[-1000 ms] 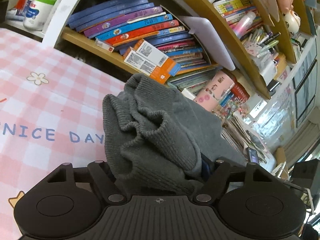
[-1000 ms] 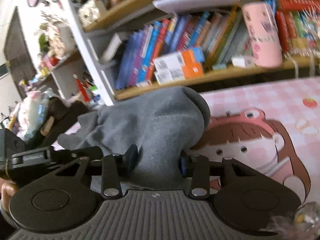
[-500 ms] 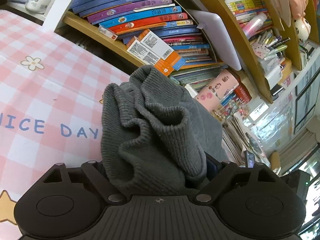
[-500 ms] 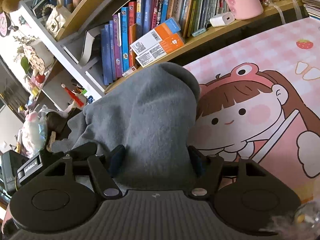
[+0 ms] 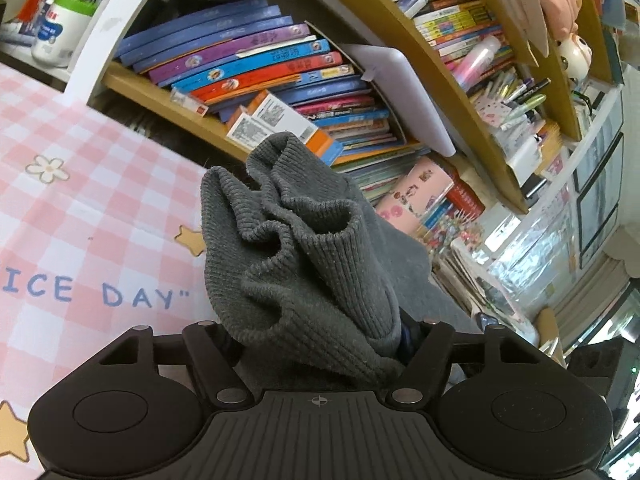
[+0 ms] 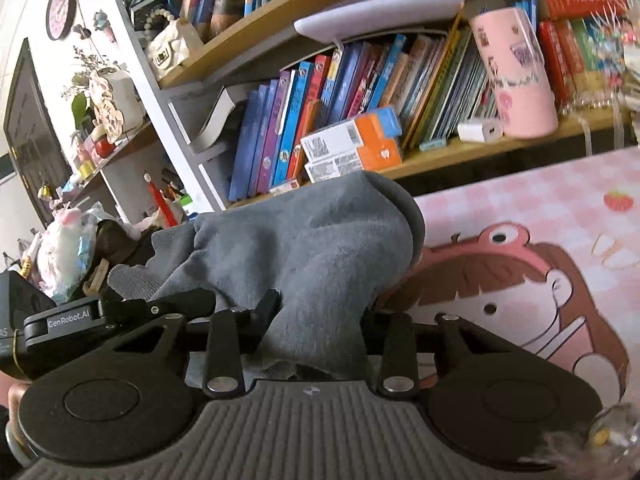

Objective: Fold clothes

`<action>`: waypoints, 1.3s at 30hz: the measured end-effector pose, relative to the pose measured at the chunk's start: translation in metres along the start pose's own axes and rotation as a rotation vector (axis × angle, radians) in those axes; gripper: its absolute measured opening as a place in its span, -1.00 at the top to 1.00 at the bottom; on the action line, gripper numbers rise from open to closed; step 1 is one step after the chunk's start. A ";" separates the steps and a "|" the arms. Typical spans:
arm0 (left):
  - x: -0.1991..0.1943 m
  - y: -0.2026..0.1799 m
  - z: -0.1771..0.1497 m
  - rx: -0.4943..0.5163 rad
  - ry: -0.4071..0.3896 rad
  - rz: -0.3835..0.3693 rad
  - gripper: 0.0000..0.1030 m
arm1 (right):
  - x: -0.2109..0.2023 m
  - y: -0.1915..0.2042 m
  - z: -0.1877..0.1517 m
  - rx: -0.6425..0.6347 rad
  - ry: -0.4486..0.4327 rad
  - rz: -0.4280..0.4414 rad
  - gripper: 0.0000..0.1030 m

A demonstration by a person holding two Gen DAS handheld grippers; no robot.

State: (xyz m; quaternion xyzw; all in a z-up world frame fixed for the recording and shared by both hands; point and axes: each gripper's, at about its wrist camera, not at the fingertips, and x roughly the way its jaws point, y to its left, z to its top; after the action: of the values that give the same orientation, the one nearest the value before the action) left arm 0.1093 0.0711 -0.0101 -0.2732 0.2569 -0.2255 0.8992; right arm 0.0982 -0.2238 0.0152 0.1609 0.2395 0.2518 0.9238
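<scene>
While books point(image 6: 320, 120) fill the shelf point(image 6: 460, 152), both claws grip grey sweater point(image 5: 304, 256).

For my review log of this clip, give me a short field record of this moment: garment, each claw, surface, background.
garment: grey knit sweater, bunched and lifted, ribbed cuff facing the left camera
left claw: jaws have just been closing, sweater between them, pads hidden by fabric
right claw: jaws have just been closing, clamped on the sweater's smoother grey fabric
surface: pink checked tablecloth with a cartoon print
background: wooden bookshelf packed with books, pink cylinder on it
fold status: not yet laid flat
</scene>
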 end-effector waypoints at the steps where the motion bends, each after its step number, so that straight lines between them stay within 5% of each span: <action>1: 0.002 -0.002 0.001 0.007 0.000 0.003 -0.33 | 0.001 0.000 0.002 -0.010 -0.001 -0.005 0.36; 21: 0.081 0.018 0.069 0.052 -0.030 0.043 -0.33 | 0.088 -0.037 0.061 -0.012 -0.075 -0.015 0.36; 31: 0.123 0.034 0.081 -0.011 -0.046 0.018 -0.34 | 0.122 -0.069 0.075 0.002 -0.100 -0.027 0.36; 35: 0.131 0.038 0.081 -0.017 -0.007 0.051 -0.49 | 0.132 -0.079 0.069 0.048 -0.041 -0.042 0.32; 39: 0.137 0.041 0.080 -0.016 0.018 0.092 -0.79 | 0.135 -0.084 0.064 0.085 -0.026 -0.050 0.09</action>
State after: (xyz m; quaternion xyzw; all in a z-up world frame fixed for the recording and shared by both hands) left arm 0.2713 0.0571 -0.0240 -0.2664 0.2788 -0.1844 0.9040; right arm 0.2672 -0.2306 -0.0152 0.1973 0.2417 0.2163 0.9251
